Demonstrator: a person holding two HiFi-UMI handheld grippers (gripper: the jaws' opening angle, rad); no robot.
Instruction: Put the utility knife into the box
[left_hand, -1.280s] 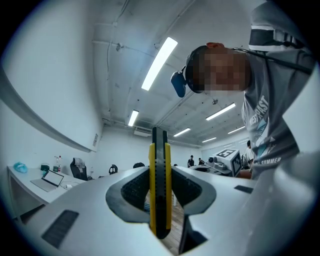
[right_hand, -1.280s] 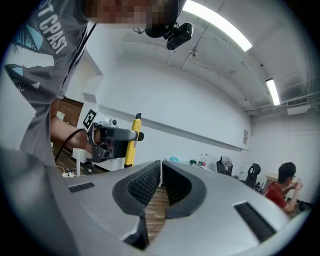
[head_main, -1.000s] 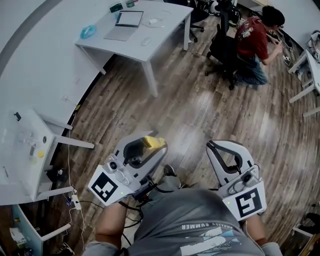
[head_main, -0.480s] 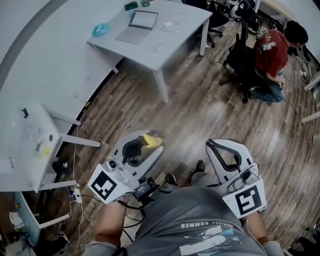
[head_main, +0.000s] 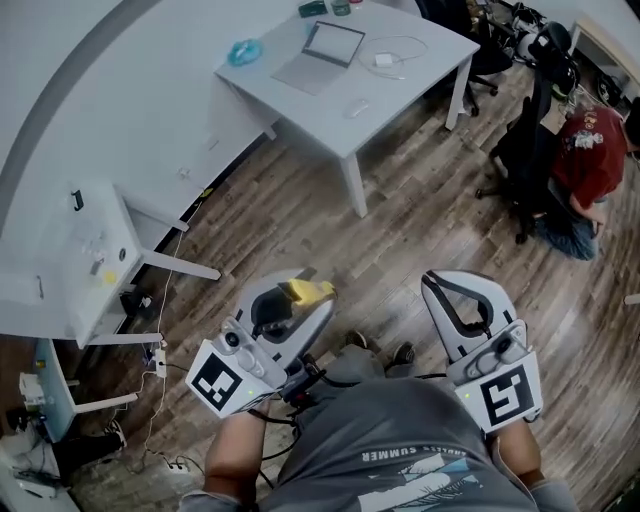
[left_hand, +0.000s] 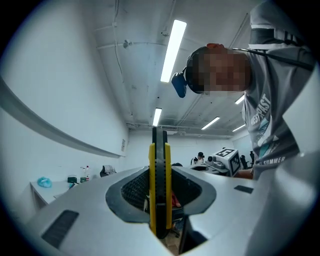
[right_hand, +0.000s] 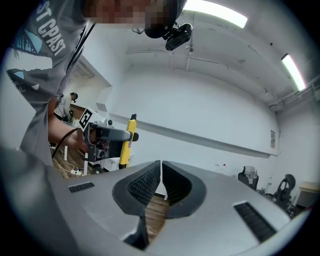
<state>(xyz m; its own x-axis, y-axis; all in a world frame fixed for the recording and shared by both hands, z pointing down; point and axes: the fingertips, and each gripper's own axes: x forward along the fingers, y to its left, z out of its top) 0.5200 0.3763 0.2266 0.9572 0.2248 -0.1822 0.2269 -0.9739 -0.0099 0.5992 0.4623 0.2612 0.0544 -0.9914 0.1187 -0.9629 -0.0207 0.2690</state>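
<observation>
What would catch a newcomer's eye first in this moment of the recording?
The yellow utility knife is clamped between the jaws of the left gripper, at the lower centre of the head view. Beside it, the right gripper is shut on nothing, and both hang above the wood floor. Farther off, at the top of that view, a white table carries a laptop.

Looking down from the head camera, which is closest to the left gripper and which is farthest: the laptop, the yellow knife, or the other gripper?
1. Utility knife: clamped in the left gripper's own jaws.
2. Right gripper: beside it, to the right, jaws together and empty.
3. Laptop: far ahead, on the white desk.
</observation>
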